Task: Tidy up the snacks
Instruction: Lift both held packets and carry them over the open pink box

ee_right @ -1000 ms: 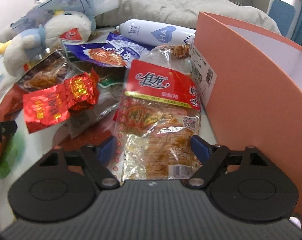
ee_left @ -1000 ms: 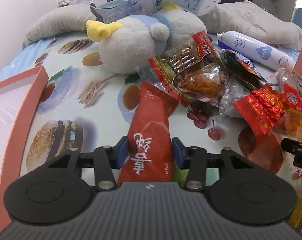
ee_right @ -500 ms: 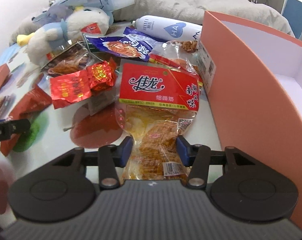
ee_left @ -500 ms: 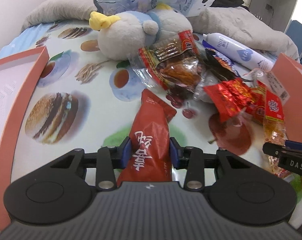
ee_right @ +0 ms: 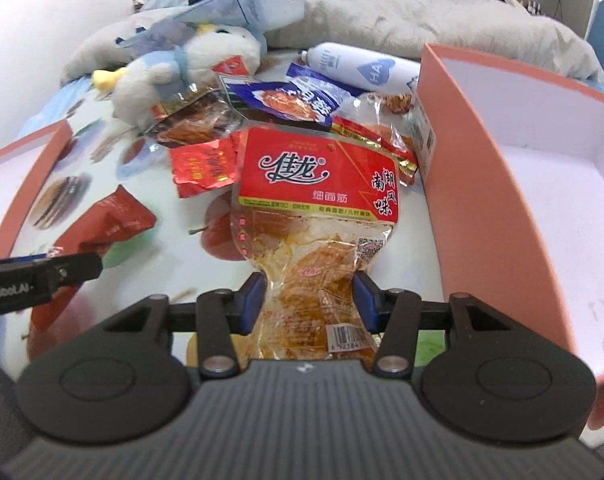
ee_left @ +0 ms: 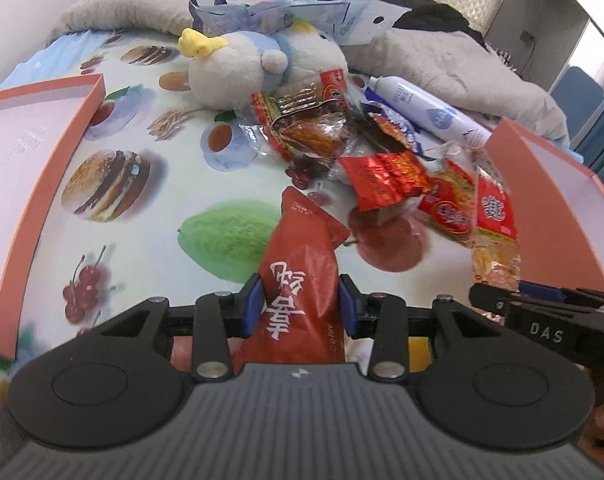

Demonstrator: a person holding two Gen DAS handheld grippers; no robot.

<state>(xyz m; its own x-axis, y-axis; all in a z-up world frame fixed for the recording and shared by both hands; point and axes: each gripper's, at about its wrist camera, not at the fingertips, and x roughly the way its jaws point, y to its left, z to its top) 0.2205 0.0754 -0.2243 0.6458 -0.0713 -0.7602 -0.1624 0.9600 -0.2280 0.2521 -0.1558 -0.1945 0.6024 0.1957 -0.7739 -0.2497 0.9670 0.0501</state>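
Both packets have lifted: left tongs (ee_left: 300, 300) pinch the red packet (ee_left: 302, 276); right tongs (ee_right: 309, 300) pinch the clear red-labelled packet (ee_right: 316, 216).

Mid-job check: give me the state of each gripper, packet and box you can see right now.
Left gripper: shut on red pouch.
Right gripper: shut on clear packet.
Left box: open, nothing seen inside.
Right box: open, nothing seen inside.
Foil packet: lying in the pile, not held.
Blue packet: lying in the pile.

Black grippers w/ blue fingers (ee_left: 250, 304), silver screws, ribbed grey housing.
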